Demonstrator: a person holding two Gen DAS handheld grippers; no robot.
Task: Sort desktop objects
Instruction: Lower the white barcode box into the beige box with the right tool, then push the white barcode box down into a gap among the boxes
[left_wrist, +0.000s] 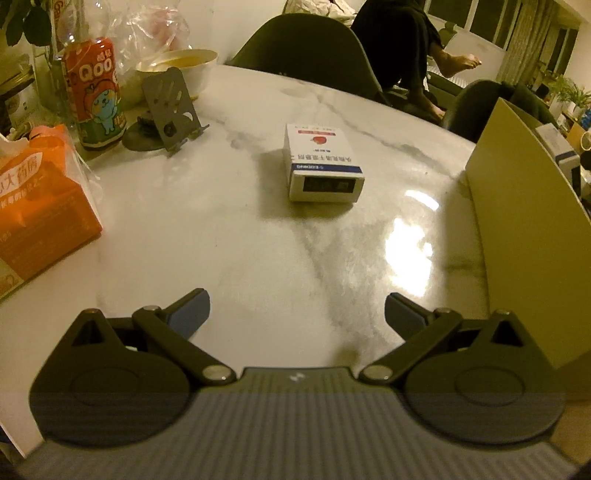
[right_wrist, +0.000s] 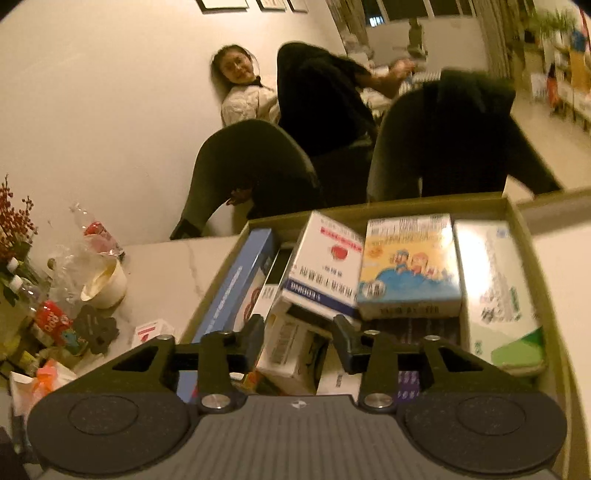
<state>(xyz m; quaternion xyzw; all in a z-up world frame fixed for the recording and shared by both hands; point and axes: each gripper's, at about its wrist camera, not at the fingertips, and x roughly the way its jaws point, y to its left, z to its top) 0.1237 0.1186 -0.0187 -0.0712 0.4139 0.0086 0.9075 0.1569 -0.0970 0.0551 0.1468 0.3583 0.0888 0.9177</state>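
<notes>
From my left camera the marble counter (left_wrist: 229, 229) fills most of the view, with glare washing out the veining on its right. The tall cardboard wall of the storage box (left_wrist: 524, 221) cuts off everything behind it on that side, and I cannot see inside it from here. At the left edge an orange tissue pack (left_wrist: 40, 206) is cropped by the frame, its print only partly readable. Behind it stand a Qoo drink can (left_wrist: 96, 92), a grey metal phone stand (left_wrist: 171, 107) and a pale bowl (left_wrist: 184, 66); a crumpled clear bag behind those blurs into the background. One white medicine box (left_wrist: 321, 164) lies flat on the open counter, well apart from everything. My left tongs (left_wrist: 297, 314) hang spread wide above bare marble, nothing between them.

My right camera looks down into the storage box (right_wrist: 532, 236), crammed with cartons. A pale green-and-white carton (right_wrist: 498, 295) lies along the right wall, smeared by motion. A long blue carton (right_wrist: 236, 291) leans on the left wall. A cartoon-printed box (right_wrist: 410, 266) and a white-and-blue medicine carton (right_wrist: 325, 273) rest tilted on top, covering whatever is beneath. My right tongs (right_wrist: 299, 339) stand partly apart just above a small barcode-printed box (right_wrist: 291, 350); I see nothing pinched. Their base hides the near end of the box.
</notes>
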